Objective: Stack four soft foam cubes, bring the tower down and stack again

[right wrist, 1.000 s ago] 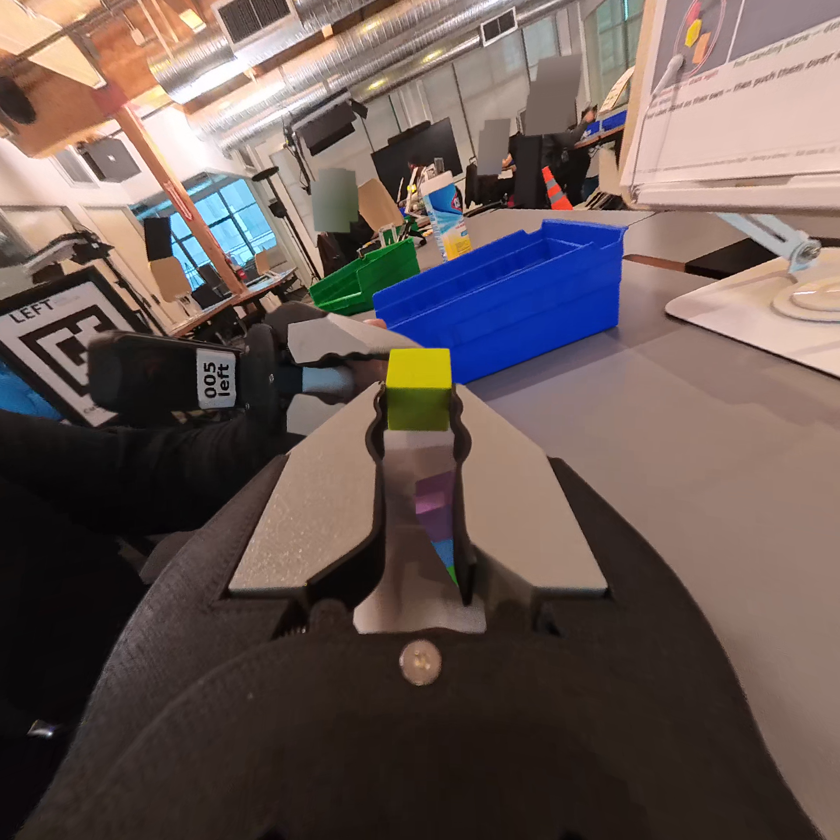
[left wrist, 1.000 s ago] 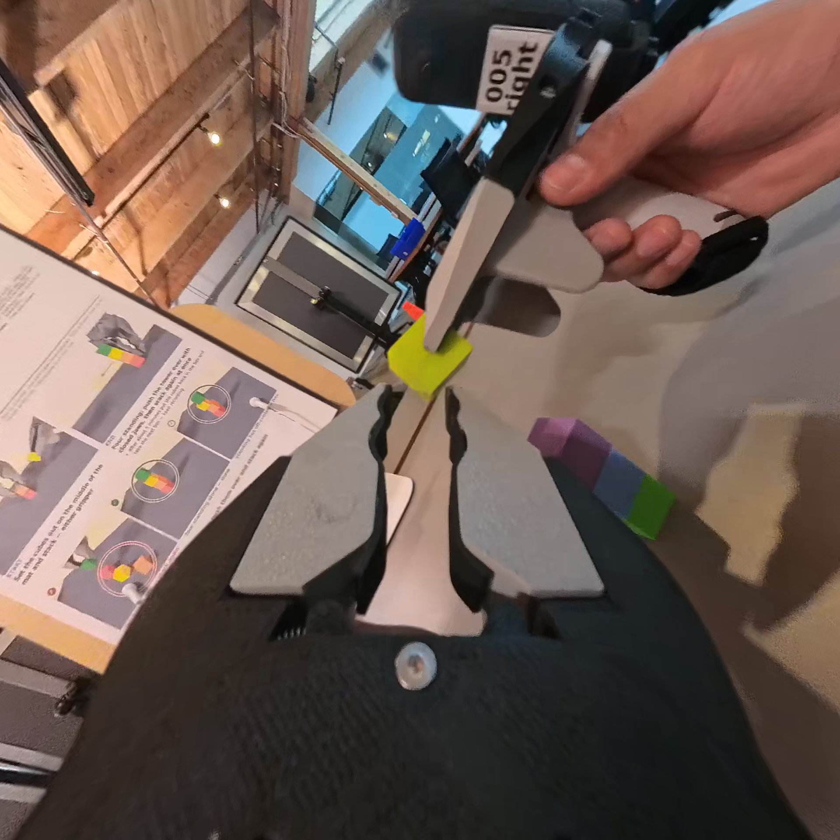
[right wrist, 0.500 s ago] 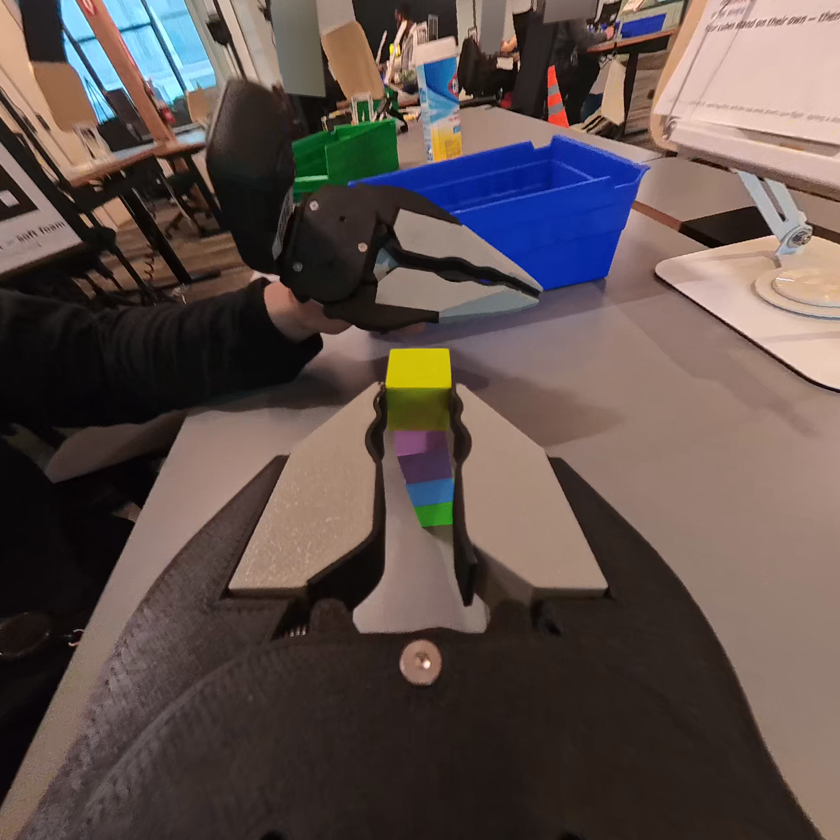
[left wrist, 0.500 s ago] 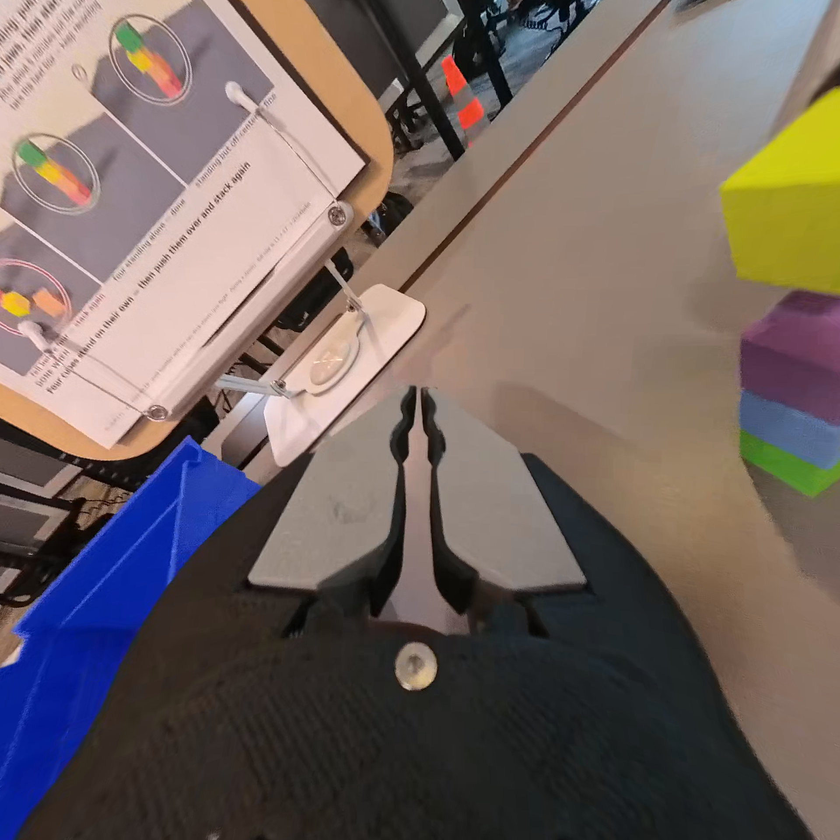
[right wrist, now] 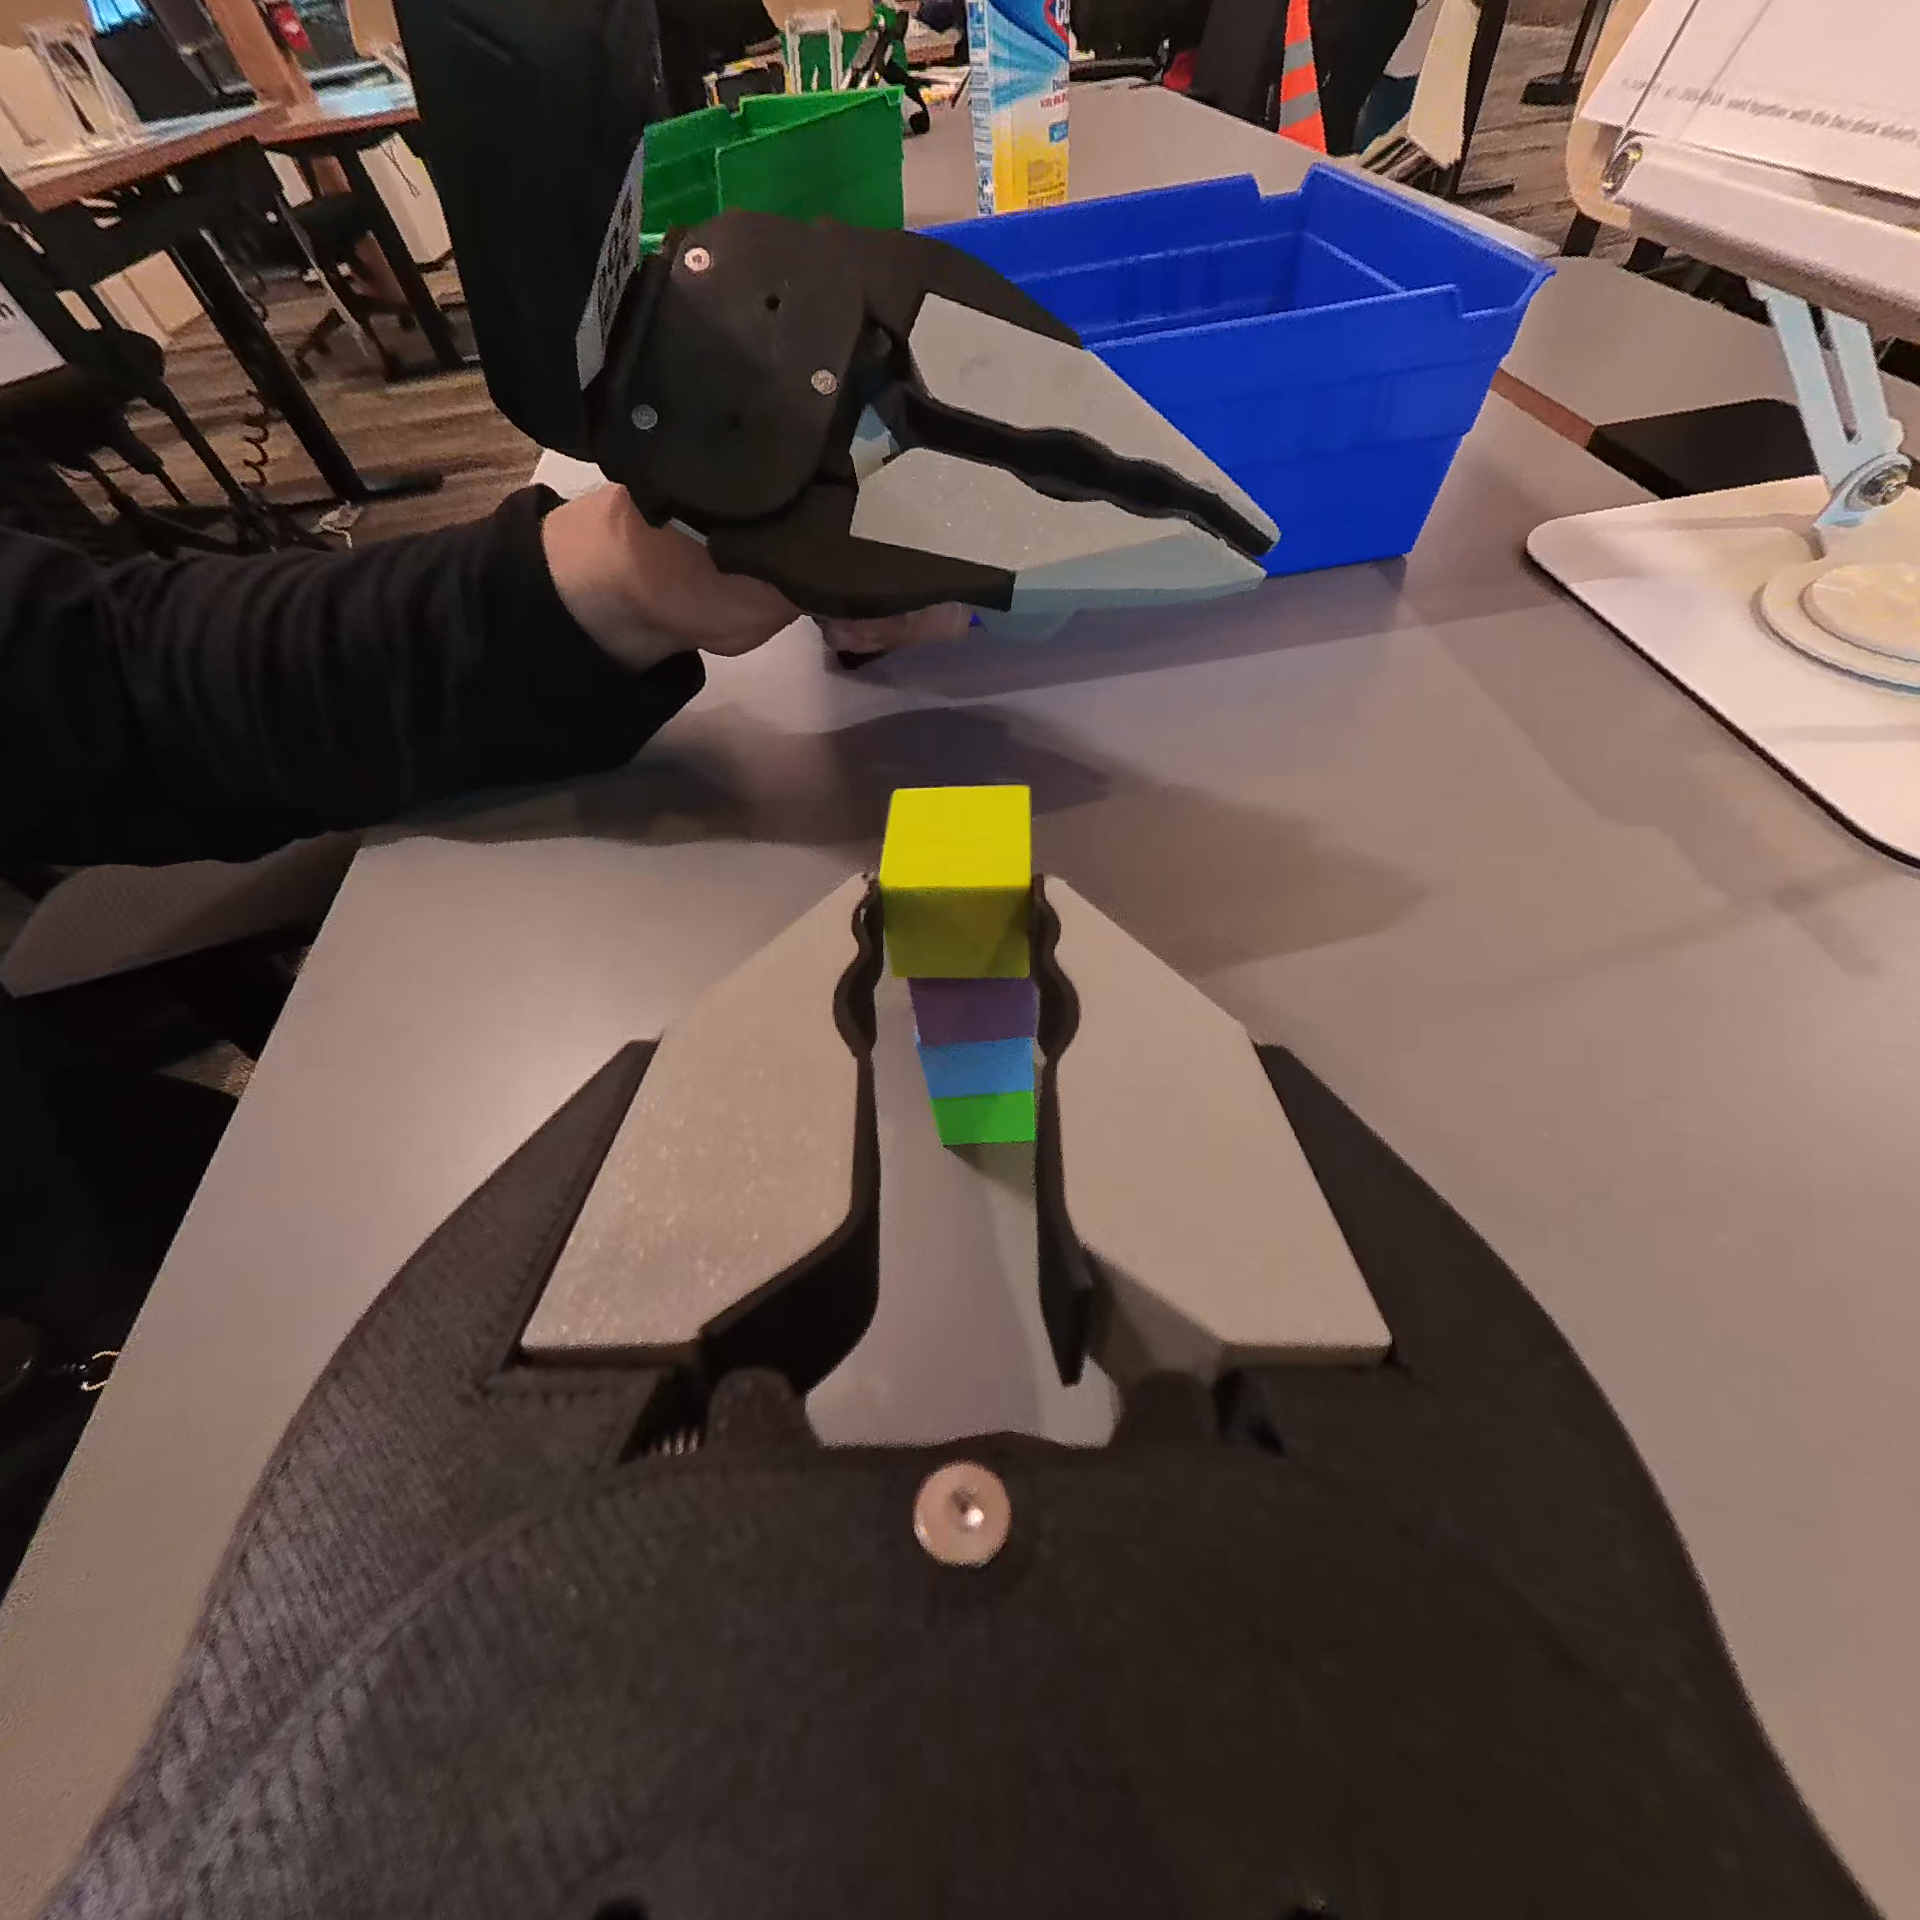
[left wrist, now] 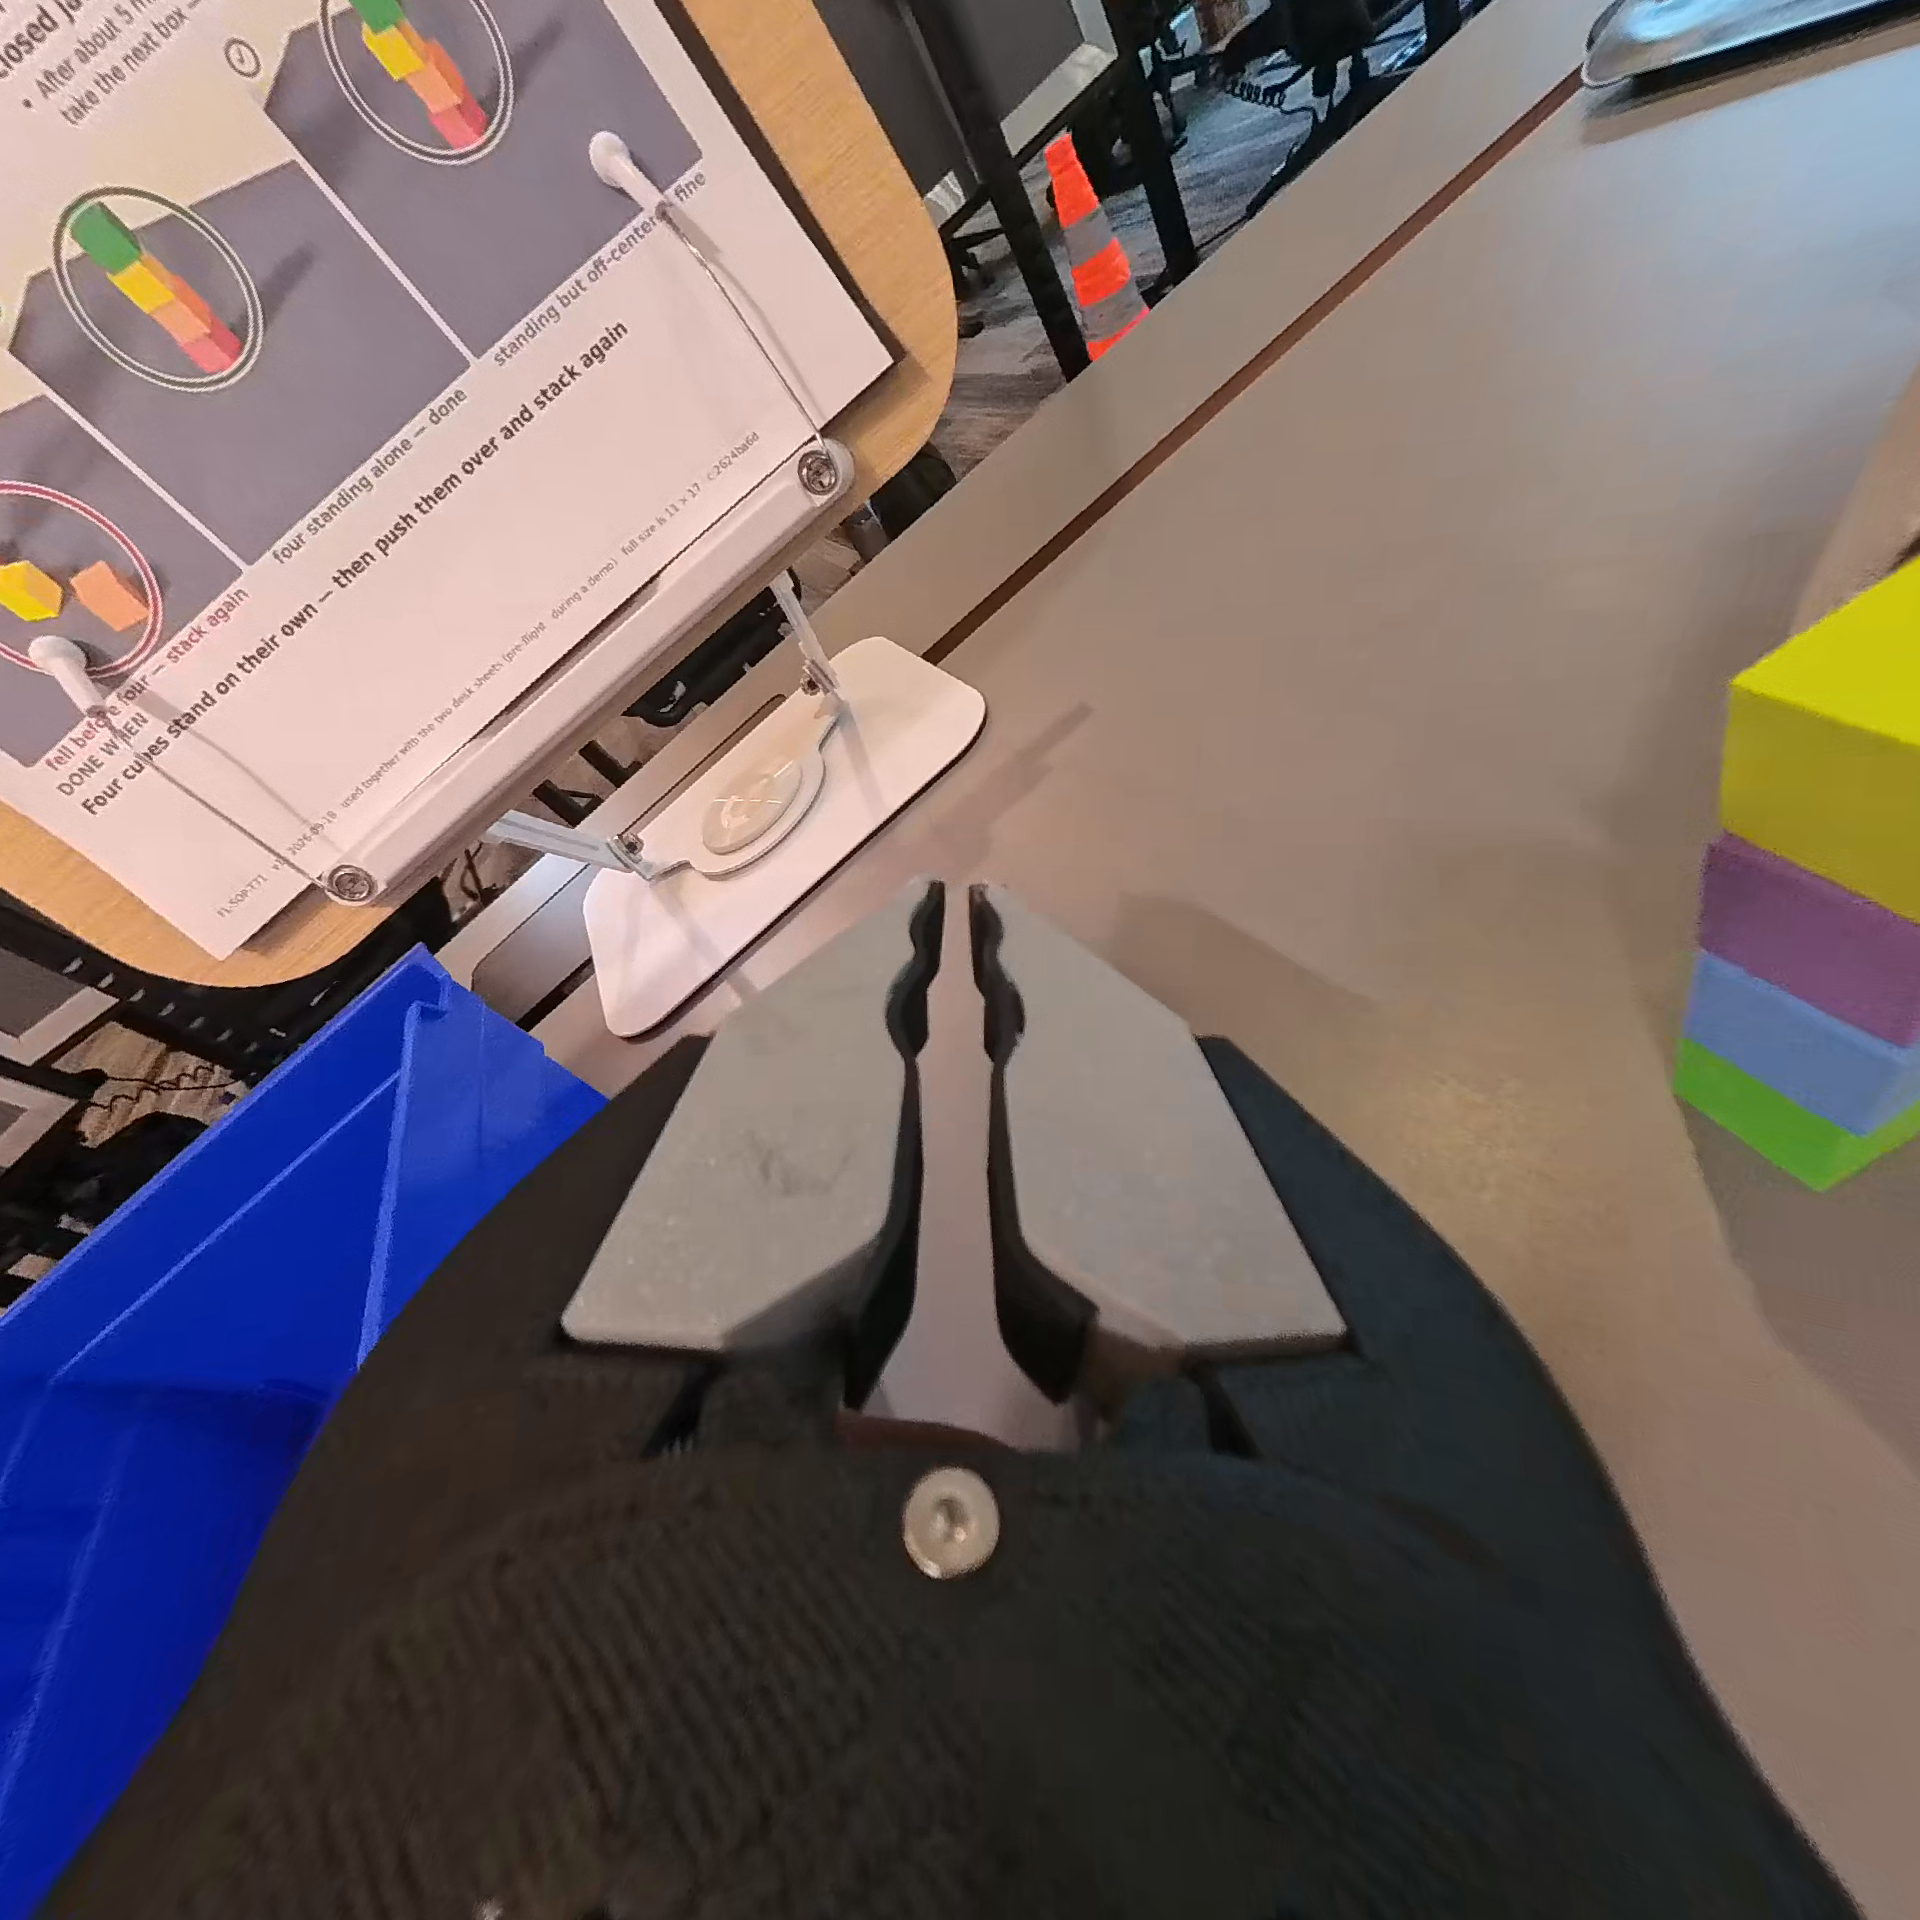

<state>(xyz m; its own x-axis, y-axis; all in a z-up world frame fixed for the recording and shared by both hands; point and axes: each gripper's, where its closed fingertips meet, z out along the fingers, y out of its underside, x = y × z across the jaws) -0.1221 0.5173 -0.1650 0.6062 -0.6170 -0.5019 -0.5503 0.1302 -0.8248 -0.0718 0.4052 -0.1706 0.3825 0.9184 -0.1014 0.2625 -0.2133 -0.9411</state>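
Your right gripper (right wrist: 957,914) pinches the yellow cube (right wrist: 956,883) between its fingertips, one finger on each side face. That cube sits on top of the tower: purple cube (right wrist: 977,1010) beneath it, then blue cube (right wrist: 980,1066), then green cube (right wrist: 985,1117) on the grey table (right wrist: 1455,935). The tower's long axis runs vertical, though the column is not square. In the right wrist view the yellow cube overhangs to the left of the purple one, and the lower three step slightly to the right as they go down. In the left wrist view the yellow cube (left wrist: 1829,769) also juts past the purple cube (left wrist: 1808,951), with the blue cube (left wrist: 1797,1049) and green cube (left wrist: 1787,1127) under it. Whether the yellow cube's weight rests fully on the purple one cannot be told.

Your left gripper (left wrist: 952,896) holds nothing, fingers drawn nearly together with only a thin slit between them. It hovers above the table, well apart from the tower, pointing toward the white base of the document stand (left wrist: 790,831). From the right wrist view, your left gripper (right wrist: 1252,545) sits just in front of the blue bin (right wrist: 1299,353), beyond the tower. A green bin (right wrist: 779,156) stands behind the blue one.
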